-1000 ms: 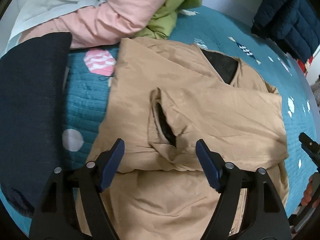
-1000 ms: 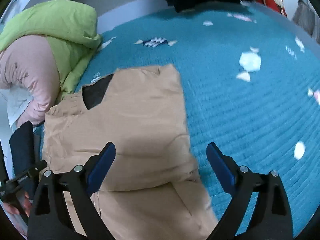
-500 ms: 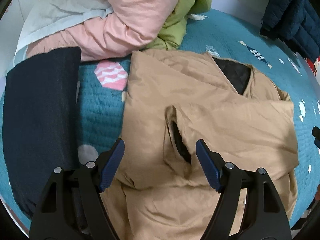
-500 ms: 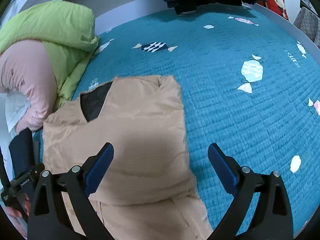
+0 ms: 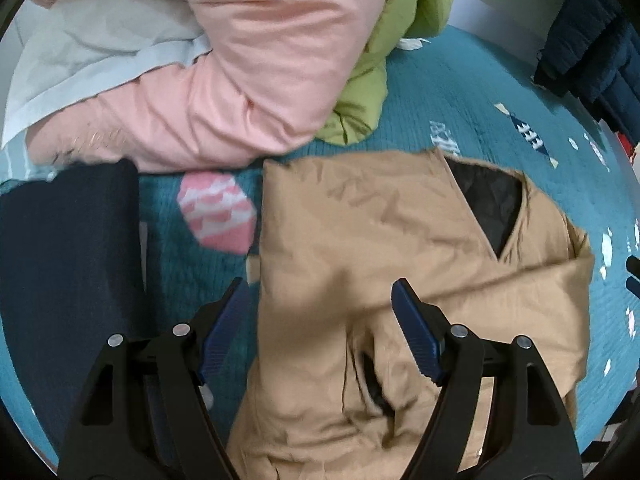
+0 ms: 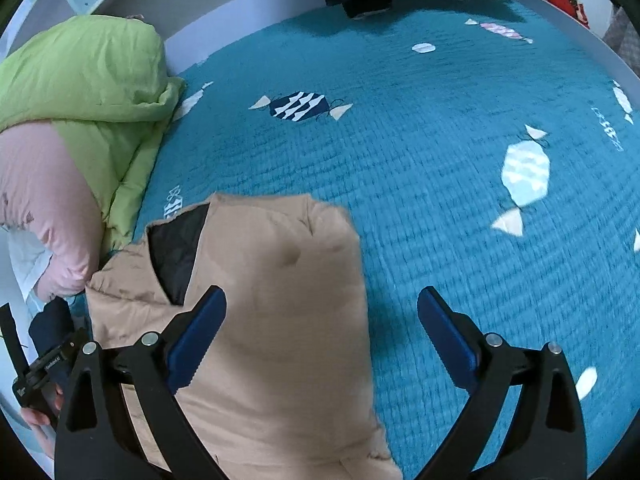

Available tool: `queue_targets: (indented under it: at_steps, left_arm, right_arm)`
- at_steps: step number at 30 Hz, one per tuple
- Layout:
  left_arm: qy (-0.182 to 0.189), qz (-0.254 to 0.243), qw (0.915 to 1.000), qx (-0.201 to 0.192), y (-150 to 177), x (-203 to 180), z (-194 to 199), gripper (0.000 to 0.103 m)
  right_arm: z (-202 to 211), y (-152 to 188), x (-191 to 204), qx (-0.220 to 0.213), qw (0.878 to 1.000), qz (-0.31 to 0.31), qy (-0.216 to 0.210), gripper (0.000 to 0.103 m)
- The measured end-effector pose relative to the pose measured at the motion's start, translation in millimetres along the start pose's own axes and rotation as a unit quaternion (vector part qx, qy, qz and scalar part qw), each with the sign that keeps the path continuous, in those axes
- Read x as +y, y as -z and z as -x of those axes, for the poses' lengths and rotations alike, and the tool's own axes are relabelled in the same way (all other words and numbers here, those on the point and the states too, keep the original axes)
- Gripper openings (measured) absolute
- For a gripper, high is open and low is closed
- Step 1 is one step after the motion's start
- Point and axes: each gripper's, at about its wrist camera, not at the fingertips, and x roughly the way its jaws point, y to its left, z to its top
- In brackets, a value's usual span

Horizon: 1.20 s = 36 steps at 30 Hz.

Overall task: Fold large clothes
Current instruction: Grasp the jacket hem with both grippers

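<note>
The tan padded jacket with black quilted lining lies on the teal quilted bedspread, sleeves already folded across its body; the lengthwise folds look left to do. Left gripper and right gripper hover above it, jaws spread wide, holding nothing.

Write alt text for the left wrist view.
The open left gripper hovers over a folded tan jacket on a teal bedspread. Pink and green garments are piled behind, with a dark navy garment at left.
</note>
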Motion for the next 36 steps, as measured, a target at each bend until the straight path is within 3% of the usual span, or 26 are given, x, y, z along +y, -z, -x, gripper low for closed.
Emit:
queue_targets:
  at_steps: [3,6,9,14,20,21,23,26,28,31,36]
  left_arm:
    - [0.002,0.003,0.9999,0.012,-24.8,4.2,-13.2,0.075]
    - [-0.018,0.001,0.9996,0.021,-45.5,8.0,-30.7,0.075]
    - [-0.01,0.009,0.9989,0.044,-59.5,14.8,-51.2,0.075]
    - [-0.005,0.023,0.9979,0.061,-67.7,26.2,-74.4,0.075]
    - [0.029,0.044,0.9959,0.074,-70.8,36.7,-94.3,0.073]
    - [0.035,0.043,0.9954,0.078,-69.1,36.6,-97.5,0.07]
    - [0.058,0.046,0.9935,0.086,-65.8,37.5,-103.0,0.047]
    - [0.067,0.051,0.9936,0.075,-61.2,38.0,-103.2,0.028]
    - [0.065,0.031,0.9945,0.076,-58.9,32.8,-101.4,0.022]
    - [0.071,0.043,0.9932,0.081,-60.3,35.0,-95.7,0.016]
    - [0.066,0.026,0.9951,0.069,-63.1,38.6,-69.5,0.015]
  right_arm:
    - [-17.9,-20.0,-1.4,0.027,1.0,0.003,0.005,0.093]
    - [-39.9,-34.3,-3.9,0.05,0.999,0.007,0.017,0.093]
    - [-61.6,-41.8,-4.5,0.077,0.996,0.013,0.031,0.093]
    - [-90.3,-48.2,-5.9,0.109,0.993,0.02,0.03,0.089]
    - [-111.2,-55.8,-6.9,0.137,0.99,0.01,0.004,0.076]
    - [-114.6,-56.3,-7.6,0.142,0.99,0.005,0.001,0.072]
    - [-120.0,-56.5,-7.2,0.149,0.989,0.0,-0.003,0.059]
    - [-126.0,-54.6,-5.5,0.145,0.989,0.007,0.011,0.046]
    - [-122.1,-53.3,-9.1,0.136,0.991,0.001,0.008,0.02]
    - [-111.3,-52.6,-24.4,0.123,0.991,-0.047,-0.026,0.015]
    - [-83.0,-53.8,-28.3,0.099,0.993,-0.042,-0.042,0.014]
